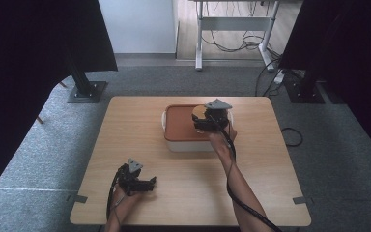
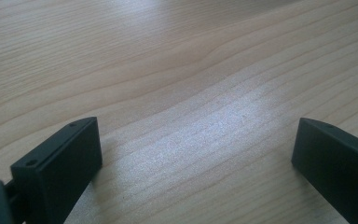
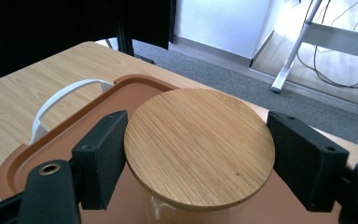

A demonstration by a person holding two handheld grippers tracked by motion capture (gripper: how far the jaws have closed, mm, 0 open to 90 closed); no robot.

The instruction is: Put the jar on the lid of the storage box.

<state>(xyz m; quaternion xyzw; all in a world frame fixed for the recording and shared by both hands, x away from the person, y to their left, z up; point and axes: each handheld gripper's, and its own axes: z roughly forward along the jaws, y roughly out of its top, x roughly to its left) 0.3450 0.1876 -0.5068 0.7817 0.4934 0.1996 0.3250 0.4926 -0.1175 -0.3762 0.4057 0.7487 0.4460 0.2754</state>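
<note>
A round bamboo lid (image 3: pixel 199 140) caps a pale jar (image 3: pixel 161 210) that stands on or just above the orange lid (image 3: pixel 70 140) of a white box (image 1: pixel 186 144) at the table's far middle. My right gripper (image 3: pixel 198 156) is shut on the bamboo lid, one black jaw against each side of its rim. The high view has this gripper (image 1: pixel 204 122) over the box's right part, the bamboo lid (image 1: pixel 199 111) just beyond it. My left gripper (image 1: pixel 149 182) lies low at the front left of the table, open, with bare wood (image 2: pixel 196 140) between its jaws.
The box has a white handle (image 3: pixel 60 95) at its left end. Light wooden tabletop (image 1: pixel 135 145) surrounds it. Beyond the table lie grey carpet, black stand bases (image 1: pixel 87 91), a white desk frame (image 1: pixel 234 23) and floor cables (image 1: pixel 292 136).
</note>
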